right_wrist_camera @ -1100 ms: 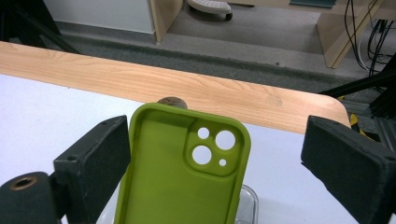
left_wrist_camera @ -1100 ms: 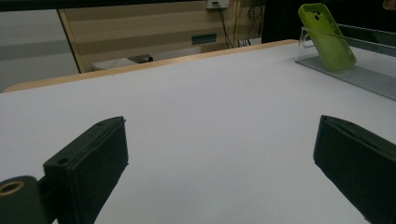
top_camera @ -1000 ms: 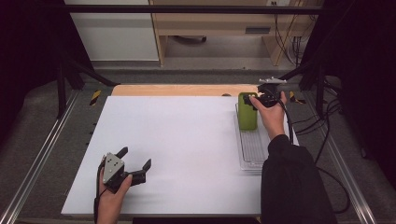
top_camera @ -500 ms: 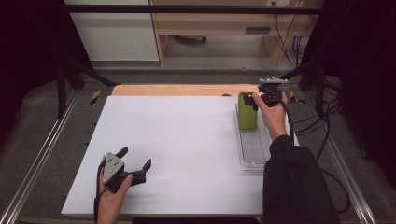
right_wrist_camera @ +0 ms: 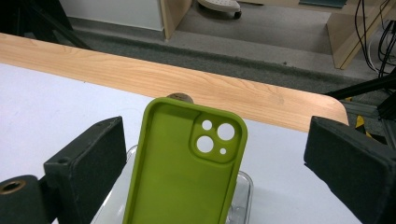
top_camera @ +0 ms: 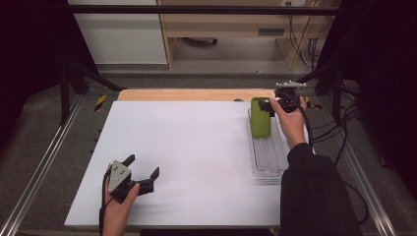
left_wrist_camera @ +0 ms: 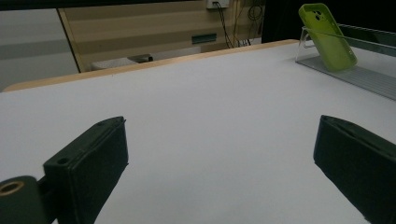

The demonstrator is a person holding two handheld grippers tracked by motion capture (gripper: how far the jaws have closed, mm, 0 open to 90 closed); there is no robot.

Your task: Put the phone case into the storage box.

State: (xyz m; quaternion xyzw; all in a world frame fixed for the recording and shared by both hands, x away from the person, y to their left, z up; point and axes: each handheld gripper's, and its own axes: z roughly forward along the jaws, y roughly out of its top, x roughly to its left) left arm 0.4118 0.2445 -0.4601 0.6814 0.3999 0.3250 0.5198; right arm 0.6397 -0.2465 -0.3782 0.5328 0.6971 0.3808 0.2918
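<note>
While the left gripper point(top_camera: 142, 173) has stayed low over the near left of the white table point(top_camera: 187, 147) with its jaws wide apart, the right gripper point(top_camera: 269, 104) has hardly moved since the earlier pictures. It is at the far right, jaws apart on both sides of the green phone case point(top_camera: 261, 117) and not pressing it. That case leans upright at the far end of the clear tray point(top_camera: 268, 160). Beyond the table's wooden edge point(top_camera: 196, 94) lies grey floor point(top_camera: 221, 61), with a wooden cabinet point(top_camera: 231, 24) and cables point(top_camera: 307, 44).
</note>
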